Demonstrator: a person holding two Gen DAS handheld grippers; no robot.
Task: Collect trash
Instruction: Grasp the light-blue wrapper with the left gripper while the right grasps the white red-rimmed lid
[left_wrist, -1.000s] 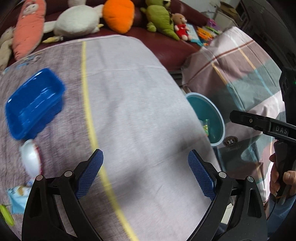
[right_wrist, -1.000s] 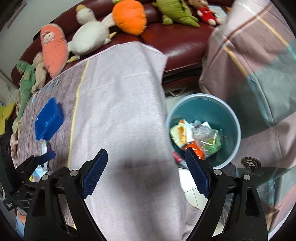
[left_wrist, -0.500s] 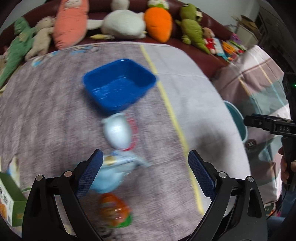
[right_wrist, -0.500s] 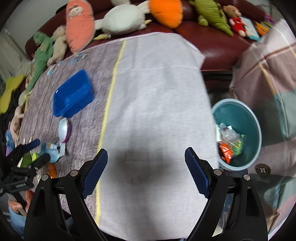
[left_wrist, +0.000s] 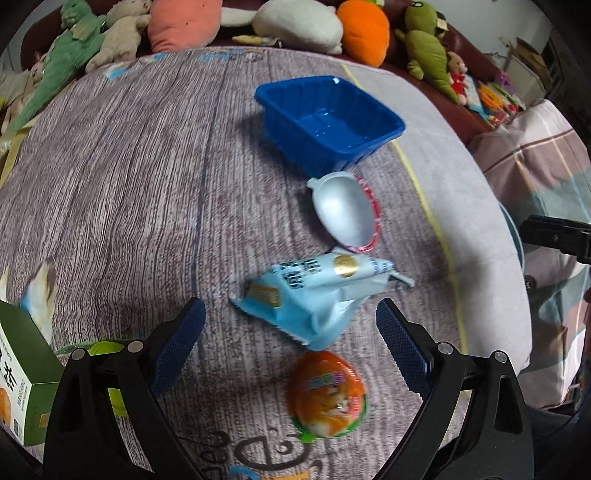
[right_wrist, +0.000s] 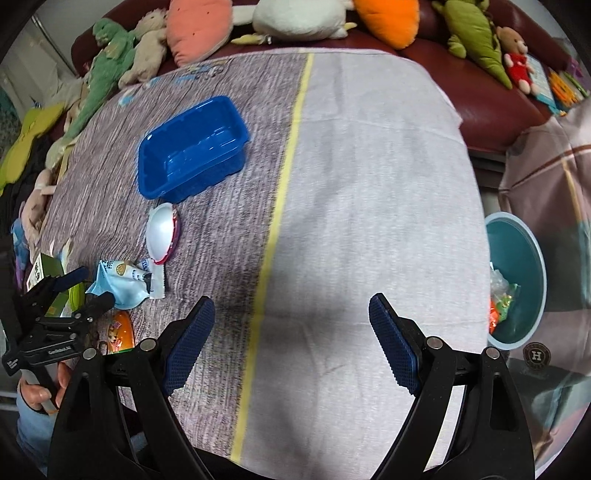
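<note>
Left to right across the cloth-covered tabletop (right_wrist: 369, 184). Far left edge: green carton (left_wrist: 22, 373), partly cut off by the frame. Left tongs (left_wrist: 288, 347) hang over the trash cluster, jaws spread wide, nothing between the pads; in the right wrist view they (right_wrist: 83, 286) sit low at the left, a hand (right_wrist: 40, 391) gripping the handle.

Trash pieces lie in a loose line on the grey striped part of the cloth. Nearest: orange egg-shaped package (left_wrist: 327, 395), just below the light blue snack wrapper (left_wrist: 314, 295). Wrapper lies crumpled between the spread jaws but untouched. Beyond it: white oval cup (left_wrist: 345, 212) with a red rim, lying just beside the blue plastic tray (left_wrist: 328, 122), which stands upright and empty.

Yellow stripe (right_wrist: 284, 184) divides grey cloth from the pale bare half. Right tongs (right_wrist: 291, 341) hover above that pale half, jaws likewise wide apart, holding nothing.

Far right, off the tabletop edge: teal bin (right_wrist: 524, 258) on the floor, wrappers inside. Stuffed toys (right_wrist: 303, 16) line the sofa behind.
</note>
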